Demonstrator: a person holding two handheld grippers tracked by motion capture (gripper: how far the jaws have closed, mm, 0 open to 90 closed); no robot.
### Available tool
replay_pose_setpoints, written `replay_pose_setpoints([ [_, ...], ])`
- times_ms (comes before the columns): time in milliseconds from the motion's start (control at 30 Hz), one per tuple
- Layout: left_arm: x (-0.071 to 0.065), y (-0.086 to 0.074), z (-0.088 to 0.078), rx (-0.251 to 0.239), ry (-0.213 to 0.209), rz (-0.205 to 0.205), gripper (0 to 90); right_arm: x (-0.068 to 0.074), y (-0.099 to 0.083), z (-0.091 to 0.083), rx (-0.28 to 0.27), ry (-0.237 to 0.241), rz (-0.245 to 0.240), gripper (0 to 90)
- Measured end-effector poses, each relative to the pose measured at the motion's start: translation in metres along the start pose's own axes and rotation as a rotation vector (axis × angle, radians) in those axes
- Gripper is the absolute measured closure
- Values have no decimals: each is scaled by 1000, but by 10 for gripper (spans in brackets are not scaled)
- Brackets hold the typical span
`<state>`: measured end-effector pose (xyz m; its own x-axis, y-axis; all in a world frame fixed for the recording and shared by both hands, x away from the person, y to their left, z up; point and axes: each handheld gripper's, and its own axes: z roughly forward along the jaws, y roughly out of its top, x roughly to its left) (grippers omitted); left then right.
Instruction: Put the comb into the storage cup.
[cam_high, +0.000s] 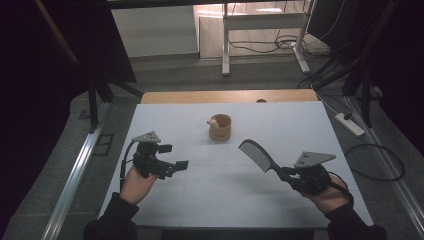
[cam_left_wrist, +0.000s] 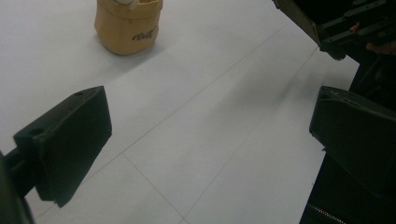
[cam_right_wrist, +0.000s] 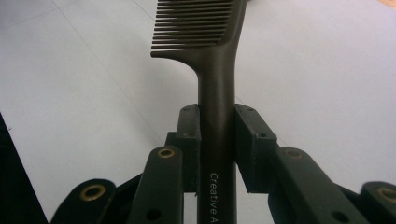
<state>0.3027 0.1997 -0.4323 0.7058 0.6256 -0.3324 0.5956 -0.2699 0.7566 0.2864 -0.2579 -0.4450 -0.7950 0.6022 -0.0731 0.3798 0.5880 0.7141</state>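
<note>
I have the right hand-held gripper (cam_high: 286, 173) at about four o'clock on the table (cam_high: 280, 120), its jaws pinching the handle of a dark comb (cam_high: 256, 154). The comb sticks out toward ten o'clock, teeth end raised off the table; in the right gripper view the handle (cam_right_wrist: 215, 140) sits squeezed between both pads. My left hand-held gripper (cam_high: 176, 161) hangs at eight o'clock with jaws spread wide, nothing between them. A tan cup (cam_high: 220, 127) stands upright near the table's centre, toward twelve o'clock, well apart from both grippers.
</note>
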Motion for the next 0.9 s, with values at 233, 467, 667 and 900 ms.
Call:
replay_pose_setpoints([
  [233, 2, 8, 6, -2, -24, -4, 0, 3, 2, 2, -11, 6, -17, 725],
  [467, 4, 16, 12, -4, -43, -5, 0, 7, 5, 3, -22, 10, -30, 725],
  [667, 5, 22, 18, 1, -56, 0, 0, 11, 8, 5, -31, 19, -40, 724],
  [900, 7, 30, 23, -4, -77, -5, 0, 15, 10, 6, -41, 20, -55, 725],
])
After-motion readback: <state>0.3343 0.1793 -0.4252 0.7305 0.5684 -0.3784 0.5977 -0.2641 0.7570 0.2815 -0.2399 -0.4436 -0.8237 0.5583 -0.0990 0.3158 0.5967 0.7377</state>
